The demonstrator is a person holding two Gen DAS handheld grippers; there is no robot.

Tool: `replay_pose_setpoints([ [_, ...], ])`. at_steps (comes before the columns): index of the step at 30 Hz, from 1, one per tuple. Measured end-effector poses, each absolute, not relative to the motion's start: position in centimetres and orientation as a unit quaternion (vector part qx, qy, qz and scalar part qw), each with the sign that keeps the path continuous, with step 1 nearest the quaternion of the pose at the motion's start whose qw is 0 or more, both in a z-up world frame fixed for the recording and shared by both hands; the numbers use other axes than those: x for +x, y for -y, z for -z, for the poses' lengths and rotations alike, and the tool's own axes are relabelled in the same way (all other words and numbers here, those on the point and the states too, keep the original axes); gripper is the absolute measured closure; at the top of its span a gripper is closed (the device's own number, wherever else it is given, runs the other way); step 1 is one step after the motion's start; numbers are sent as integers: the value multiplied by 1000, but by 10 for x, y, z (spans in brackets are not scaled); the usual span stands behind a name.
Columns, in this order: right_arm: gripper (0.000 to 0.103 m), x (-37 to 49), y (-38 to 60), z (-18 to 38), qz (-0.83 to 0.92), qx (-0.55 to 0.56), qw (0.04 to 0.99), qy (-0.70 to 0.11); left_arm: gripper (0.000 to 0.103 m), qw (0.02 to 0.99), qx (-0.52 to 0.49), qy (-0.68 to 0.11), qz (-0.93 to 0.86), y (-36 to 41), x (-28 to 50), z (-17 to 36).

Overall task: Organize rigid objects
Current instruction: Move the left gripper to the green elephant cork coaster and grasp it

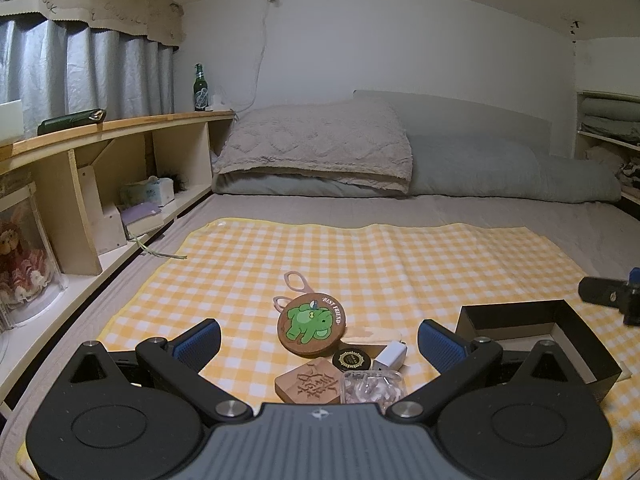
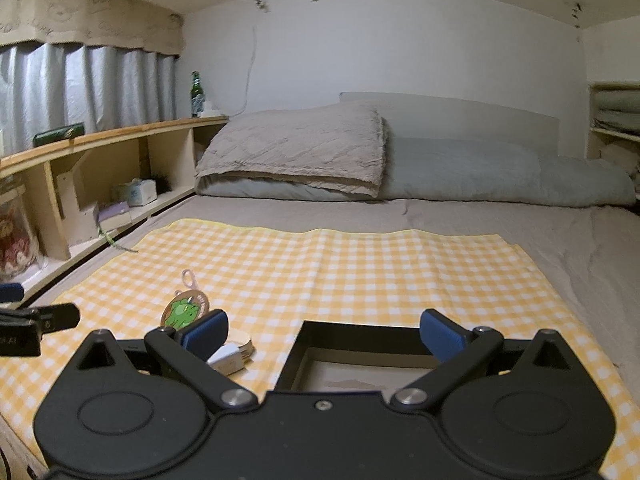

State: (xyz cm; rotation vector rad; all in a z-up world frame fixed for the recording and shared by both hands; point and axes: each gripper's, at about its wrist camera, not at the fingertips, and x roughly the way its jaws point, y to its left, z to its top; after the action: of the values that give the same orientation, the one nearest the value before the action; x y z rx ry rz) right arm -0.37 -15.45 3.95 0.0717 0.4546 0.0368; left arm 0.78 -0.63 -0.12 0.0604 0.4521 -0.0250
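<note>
1. Yellow-and-white checked cloth point(image 1: 400, 264) spread flat on the grey bed point(image 2: 460, 216); far half of the cloth bare, with wide open room ahead of both tools.
2. Long wooden shelf unit point(image 1: 120, 128) close along the left edge of the bed; folded grey and beige bedding point(image 1: 320, 148) piled against the far wall.
3. Left tool point(image 1: 319, 340) held low over the near cloth, both blue-padded fingers spread wide, gripping nothing.
4. Right tool point(image 2: 323, 330) likewise spread wide and empty, poised over the black open-topped cardboard box point(image 2: 360, 334).
5. Box near the cloth's near right part, pale inside, nothing visible in it.
6. Clustered just left of the box, touching or overlapping:
   - one round wooden coaster with a green cartoon animal point(image 1: 312, 326), lying over one pair of pale pink scissors point(image 1: 296, 282);
   - one square carved wooden block point(image 1: 308, 384);
   - one small round black tin with gold print point(image 1: 352, 359);
   - one white plug adapter point(image 1: 391, 356);
   - one clear plastic case of pale small items point(image 1: 372, 390).
</note>
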Motion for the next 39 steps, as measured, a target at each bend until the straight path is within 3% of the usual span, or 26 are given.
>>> replay_pose_setpoints([
  [16,0,28,243,-25,90,54,961,-256,0,971,12,-239,20,-14,24,23],
  [26,1,69,287,13,76,82,927,-357,0,957,4,-285,48,-21,71,18],
  [39,42,87,280,47,28,94,885,-455,0,933,-36,-354,52,-28,192,45],
])
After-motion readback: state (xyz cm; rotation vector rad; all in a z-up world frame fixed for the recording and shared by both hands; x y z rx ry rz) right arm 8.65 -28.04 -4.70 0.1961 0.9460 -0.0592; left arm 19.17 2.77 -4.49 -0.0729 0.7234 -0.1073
